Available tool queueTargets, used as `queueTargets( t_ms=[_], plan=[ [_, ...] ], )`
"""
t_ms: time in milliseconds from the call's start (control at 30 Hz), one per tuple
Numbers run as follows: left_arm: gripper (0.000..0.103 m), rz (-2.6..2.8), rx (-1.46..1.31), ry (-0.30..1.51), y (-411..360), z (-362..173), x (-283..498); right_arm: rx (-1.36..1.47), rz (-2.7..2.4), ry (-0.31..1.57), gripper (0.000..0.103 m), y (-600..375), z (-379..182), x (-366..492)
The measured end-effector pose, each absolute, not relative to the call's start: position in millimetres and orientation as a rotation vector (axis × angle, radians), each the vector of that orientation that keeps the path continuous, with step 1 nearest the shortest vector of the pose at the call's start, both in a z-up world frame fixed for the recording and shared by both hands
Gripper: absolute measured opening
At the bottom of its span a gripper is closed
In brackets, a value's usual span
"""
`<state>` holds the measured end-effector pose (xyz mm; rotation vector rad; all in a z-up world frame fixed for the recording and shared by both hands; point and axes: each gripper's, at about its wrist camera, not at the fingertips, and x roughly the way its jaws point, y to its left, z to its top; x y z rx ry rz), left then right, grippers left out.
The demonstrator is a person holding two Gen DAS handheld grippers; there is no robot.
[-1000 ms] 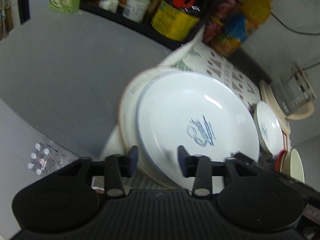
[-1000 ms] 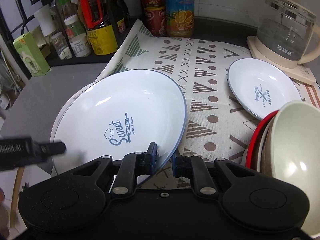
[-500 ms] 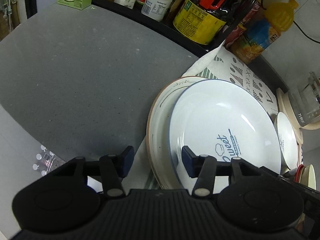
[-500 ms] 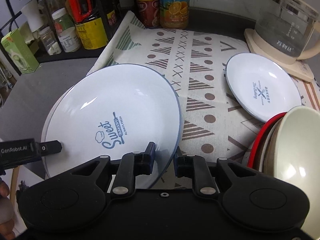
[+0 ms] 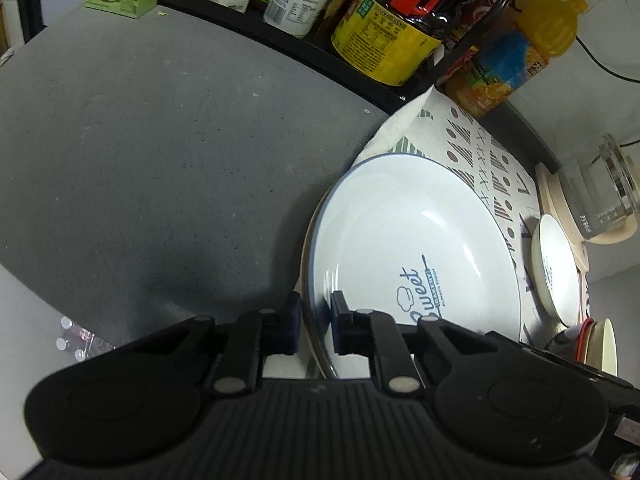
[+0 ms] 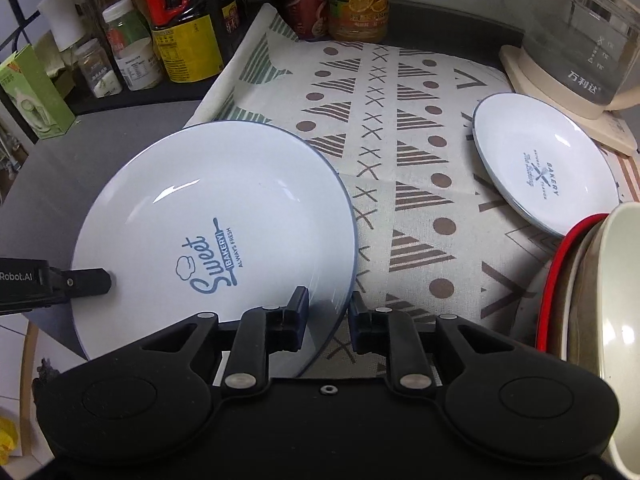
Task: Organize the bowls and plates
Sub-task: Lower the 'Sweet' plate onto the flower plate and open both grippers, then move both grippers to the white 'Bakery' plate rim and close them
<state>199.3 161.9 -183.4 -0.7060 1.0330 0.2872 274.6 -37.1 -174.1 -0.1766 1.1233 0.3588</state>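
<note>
A large white "Sweet Bakery" plate (image 6: 224,216) with a blue rim lies on top of another plate at the left edge of the patterned cloth (image 6: 400,152). My right gripper (image 6: 329,312) grips its near right rim. My left gripper (image 5: 313,322) has closed on the left rim of the plates; the large plate (image 5: 404,248) fills the left wrist view. A smaller white plate (image 6: 544,168) lies at the right; in the left wrist view it (image 5: 554,268) shows too. A cream bowl (image 6: 624,320) sits in a red-rimmed stack.
Bottles and jars (image 6: 188,36) stand on a rack at the back left, an orange juice bottle (image 6: 358,0) and a can behind the cloth. A glass kettle (image 6: 580,40) stands at the back right. Grey counter (image 5: 160,140) lies left of the plates.
My left gripper has moved right and closed from wide open onto the left rim of the plates. The top plate now covers the plate beneath. The right gripper keeps its hold.
</note>
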Motion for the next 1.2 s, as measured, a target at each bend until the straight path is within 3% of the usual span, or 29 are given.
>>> queueTargets(
  t_ms=[267, 467, 533, 767, 1200],
  plan=[
    [0.021, 0.237, -0.637, 1.109, 176.5, -170.8, 220.4, -0.108, 0.344, 1.091, 0.026, -41.5, -141.5, 279.5],
    [0.052, 0.179, -0.555, 1.102, 184.6, -151.6, 243.2, -0.016, 0.273, 1.033, 0.047, -51.0, -121.1, 290.8],
    [0.06, 0.153, -0.529, 1.094, 185.8, -145.7, 252.0, 0.01, 0.237, 1.019, 0.047, -58.0, -116.1, 296.3],
    [0.075, 0.07, -0.475, 1.079, 177.2, -129.5, 281.3, 0.074, 0.133, 0.959, 0.061, -87.2, -91.8, 306.5],
    [0.077, -0.053, -0.455, 1.04, 121.8, -114.2, 330.9, 0.202, -0.017, 0.915, 0.069, -160.9, -73.4, 323.7]
  ],
)
